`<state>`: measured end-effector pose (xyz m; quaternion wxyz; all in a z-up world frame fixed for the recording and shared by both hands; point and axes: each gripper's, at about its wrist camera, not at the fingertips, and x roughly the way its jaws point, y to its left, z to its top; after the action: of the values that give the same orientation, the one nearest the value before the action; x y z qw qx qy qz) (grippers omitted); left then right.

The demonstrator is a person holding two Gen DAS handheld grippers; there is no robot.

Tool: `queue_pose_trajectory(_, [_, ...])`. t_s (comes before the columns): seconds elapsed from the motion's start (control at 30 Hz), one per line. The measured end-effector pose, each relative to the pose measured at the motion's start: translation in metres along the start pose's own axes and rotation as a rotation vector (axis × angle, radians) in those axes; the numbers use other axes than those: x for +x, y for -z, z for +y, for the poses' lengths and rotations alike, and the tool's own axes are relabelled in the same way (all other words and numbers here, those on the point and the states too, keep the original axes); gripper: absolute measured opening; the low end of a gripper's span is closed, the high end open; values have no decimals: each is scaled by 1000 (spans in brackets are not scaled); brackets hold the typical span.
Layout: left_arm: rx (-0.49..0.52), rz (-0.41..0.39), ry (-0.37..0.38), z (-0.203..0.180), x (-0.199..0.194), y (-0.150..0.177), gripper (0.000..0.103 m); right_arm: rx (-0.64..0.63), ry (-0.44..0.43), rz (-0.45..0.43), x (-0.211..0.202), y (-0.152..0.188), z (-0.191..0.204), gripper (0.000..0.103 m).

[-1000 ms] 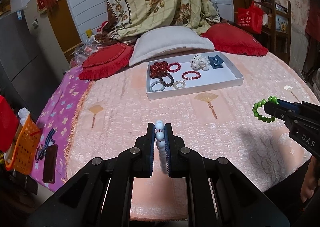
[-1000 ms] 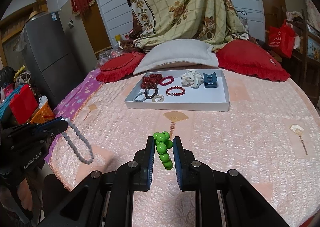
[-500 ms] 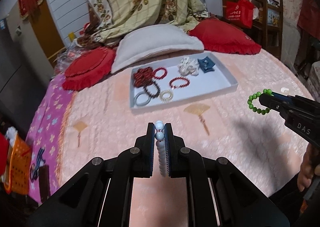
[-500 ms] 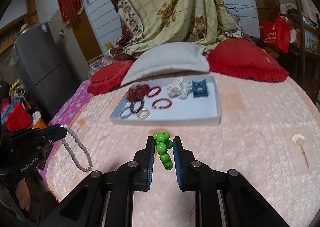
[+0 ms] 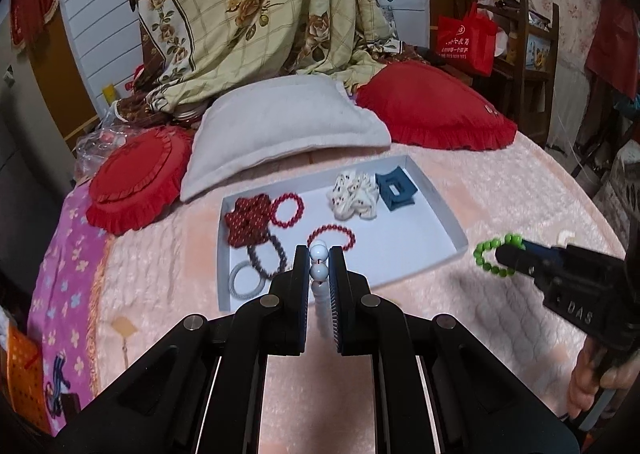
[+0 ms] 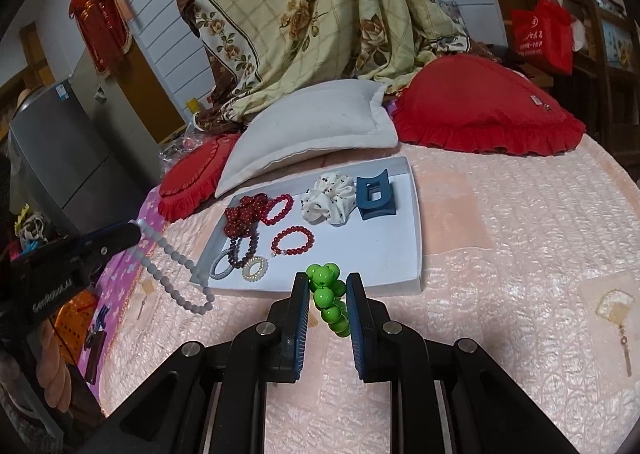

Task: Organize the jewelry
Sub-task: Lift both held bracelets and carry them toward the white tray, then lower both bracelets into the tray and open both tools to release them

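A white tray (image 5: 440, 210) (image 6: 416, 214) lies on the pink bedspread and holds red bead bracelets (image 5: 286, 209) (image 6: 292, 240), a dark beaded one (image 5: 266, 258), a grey ring (image 5: 246, 280), a spotted white scrunchie (image 5: 354, 198) (image 6: 330, 202) and a blue hair claw (image 5: 394, 186) (image 6: 376, 198). My left gripper (image 5: 319, 266) (image 6: 138, 232) is shut on a pale grey-white bead strand (image 5: 319, 260) (image 6: 176, 274), just short of the tray's near edge. My right gripper (image 6: 327, 290) (image 5: 500, 254) is shut on a green bead bracelet (image 6: 328, 300) (image 5: 490, 258), right of the tray's near corner.
A white pillow (image 5: 280, 126) and two red frilled cushions (image 5: 432, 110) (image 5: 134, 182) lie behind the tray, under a draped floral quilt (image 5: 256, 10). A purple flowered cloth (image 5: 64, 286) covers the bed's left edge. A hand (image 5: 592, 382) holds the right gripper.
Both grippers have moved forward over the bed toward the tray, each still holding its beads. The tray now looks much nearer in both views.
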<state>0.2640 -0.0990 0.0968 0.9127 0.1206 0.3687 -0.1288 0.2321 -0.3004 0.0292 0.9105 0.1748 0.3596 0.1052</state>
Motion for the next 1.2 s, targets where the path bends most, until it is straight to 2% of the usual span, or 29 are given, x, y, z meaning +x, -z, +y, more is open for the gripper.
queue_pose_trajectory(0.17, [21,7,-5,-7,12,-12,8,-1,-2,16,10,-5,-2,18])
queue_pose_trajectory(0.5, [-4,47,49,-22,44,-31,8,43,-4,68,51,-17,-15,18])
queue_pose_trajectory(0.63, [-23,71,99,-31,61,-37,8,52,3,88,67,-19,-20,18])
queue_pose_trajectory(0.77, [-70,104,207,-36,80,-43,8,63,17,115,86,-20,-26,18])
queue_pose_trajectory(0.87, [-108,162,282,-37,103,-35,8,70,23,133,97,-19,-29,18])
queue_pose_trajectory(1.03, [-122,230,246,-30,135,-14,8,74,35,158,113,-17,-34,18])
queue_pose_trajectory(1.2, [-129,239,183,-19,148,2,8,73,54,176,126,-14,-36,18])
